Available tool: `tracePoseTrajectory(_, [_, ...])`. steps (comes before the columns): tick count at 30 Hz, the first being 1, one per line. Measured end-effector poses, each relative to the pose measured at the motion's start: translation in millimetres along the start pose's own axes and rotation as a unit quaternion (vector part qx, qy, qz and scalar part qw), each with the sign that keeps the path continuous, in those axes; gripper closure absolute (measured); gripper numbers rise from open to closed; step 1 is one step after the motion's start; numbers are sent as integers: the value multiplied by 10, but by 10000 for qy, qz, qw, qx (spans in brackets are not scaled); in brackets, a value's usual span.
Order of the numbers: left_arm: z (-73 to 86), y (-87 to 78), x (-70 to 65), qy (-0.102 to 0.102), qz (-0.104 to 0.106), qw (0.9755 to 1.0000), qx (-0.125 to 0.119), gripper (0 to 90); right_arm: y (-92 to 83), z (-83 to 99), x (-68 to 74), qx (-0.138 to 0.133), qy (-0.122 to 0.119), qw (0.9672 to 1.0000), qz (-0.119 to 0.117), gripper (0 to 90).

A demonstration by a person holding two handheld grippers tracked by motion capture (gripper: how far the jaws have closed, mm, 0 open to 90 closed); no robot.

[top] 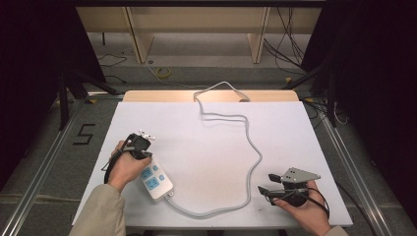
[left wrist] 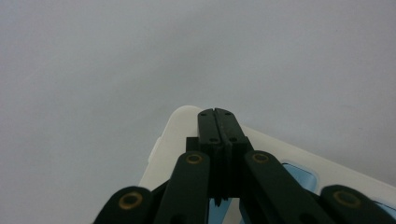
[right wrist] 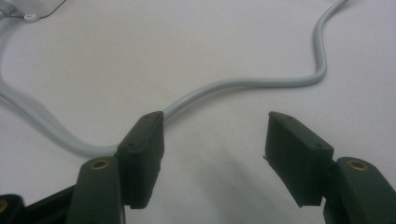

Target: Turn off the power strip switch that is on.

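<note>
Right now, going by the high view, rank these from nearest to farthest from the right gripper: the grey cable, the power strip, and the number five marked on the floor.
From the right gripper:
1. Grey cable, curving just beside its jaws on the table's right half.
2. Power strip, across the table under the left gripper.
3. Number five, on the floor past the table's left edge.

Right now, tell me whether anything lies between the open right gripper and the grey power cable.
Nothing visible does. The right gripper, jaws apart, faces the grey power cable across bare white tabletop.
</note>
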State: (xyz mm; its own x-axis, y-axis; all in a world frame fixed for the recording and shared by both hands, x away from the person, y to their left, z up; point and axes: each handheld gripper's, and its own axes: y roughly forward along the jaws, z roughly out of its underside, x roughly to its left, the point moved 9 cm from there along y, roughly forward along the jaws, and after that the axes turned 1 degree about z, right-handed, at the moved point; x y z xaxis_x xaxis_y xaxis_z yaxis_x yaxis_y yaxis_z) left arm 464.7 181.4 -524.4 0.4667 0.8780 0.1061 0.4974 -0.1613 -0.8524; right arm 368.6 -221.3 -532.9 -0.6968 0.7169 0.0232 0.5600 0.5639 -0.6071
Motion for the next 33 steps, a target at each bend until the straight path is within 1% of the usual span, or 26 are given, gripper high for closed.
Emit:
tracePoseTrajectory(5, [0,-2,-5,106,-53,9999,1,897,3,0,0,-2,0,10000,1,384])
tracePoseTrajectory(9, [3,-3,-2,89,-23,9999,-51,897,1,1,-2,0,-14,10000,1,384])
tracePoseTrajectory(15, [3,-2,-11,155,-56,9998,-89,897,0,-1,-1,-2,-15,10000,-1,384])
tracePoseTrajectory(16, [-6,-9,-5,176,-71,9997,-133,897,0,-2,-3,-7,-19,10000,1,384])
tracePoseTrajectory(17, [-24,-28,1,152,-84,9996,-213,897,0,-2,-2,-7,-2,10000,4,384])
tracePoseTrajectory(18, [-15,-29,-3,151,-53,9997,-173,896,-1,-2,-3,-7,0,10000,5,384])
tracePoseTrajectory(23, [3,-42,2,156,15,9996,-221,896,-1,-3,-1,-10,-4,10000,5,384])
tracePoseTrajectory(26, [7,-51,-1,204,40,9994,-269,895,-4,-2,-3,-3,0,10000,8,384])
tracePoseTrajectory(29, [-19,-88,-9,191,58,9990,-405,893,-3,-3,-2,-7,-3,10000,4,384])
tracePoseTrajectory(30, [-30,-99,-17,138,80,9988,-464,887,-4,-2,-3,-2,-2,10000,8,384])
tracePoseTrajectory(31, [-34,-113,-22,111,114,9987,-476,849,-5,-3,-3,-4,-2,10000,8,384])
tracePoseTrajectory(33, [-45,-136,-31,73,139,9984,-547,835,-7,-4,-3,-6,3,10000,11,384])
